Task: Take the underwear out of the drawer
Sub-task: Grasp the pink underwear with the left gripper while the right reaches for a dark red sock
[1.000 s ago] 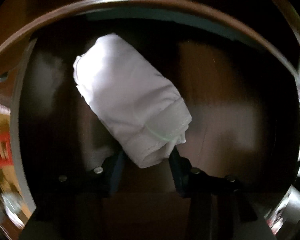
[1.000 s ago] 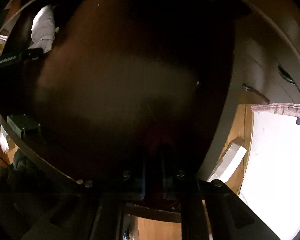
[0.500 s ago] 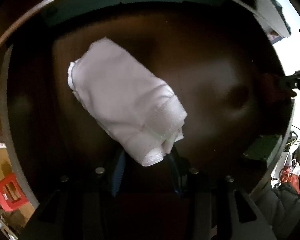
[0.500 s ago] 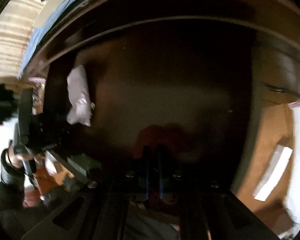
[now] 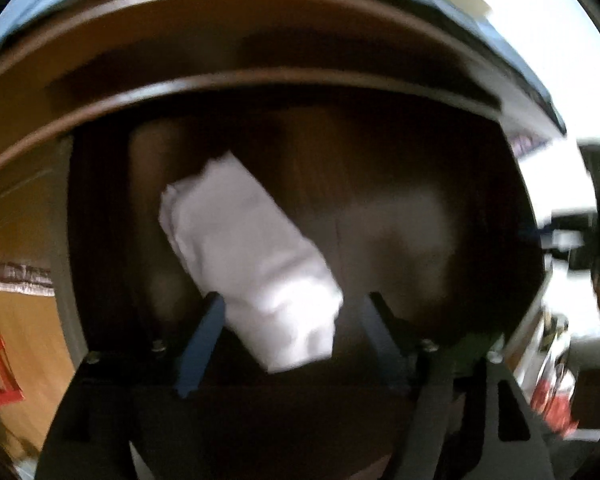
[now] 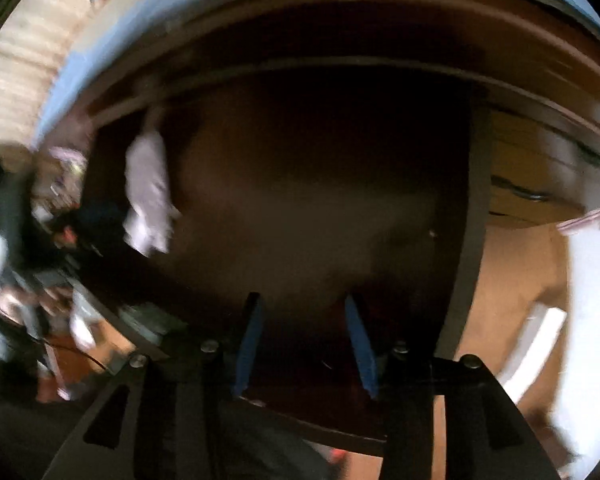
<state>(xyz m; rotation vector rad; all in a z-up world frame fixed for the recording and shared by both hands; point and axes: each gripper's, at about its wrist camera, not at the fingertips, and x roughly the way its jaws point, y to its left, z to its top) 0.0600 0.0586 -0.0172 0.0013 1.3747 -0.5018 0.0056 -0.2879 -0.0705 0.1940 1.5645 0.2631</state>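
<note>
the left tongs have just spread wide, and the rolled white underwear lies loose between the fingers inside the dark drawer, apparently let go. the right tongs have just parted too, holding nothing. the underwear isn't out yet; it needs regripping.

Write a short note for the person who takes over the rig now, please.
Left gripper: jaws have just been opening; the rolled white underwear lies between the fingers, right one clear of it, left contact unclear.
Right gripper: jaws have just been opening, nothing between them.
The underwear is over the dark drawer floor.
Done: drawer is open.
Left: grip the underwear and take it out.
</note>
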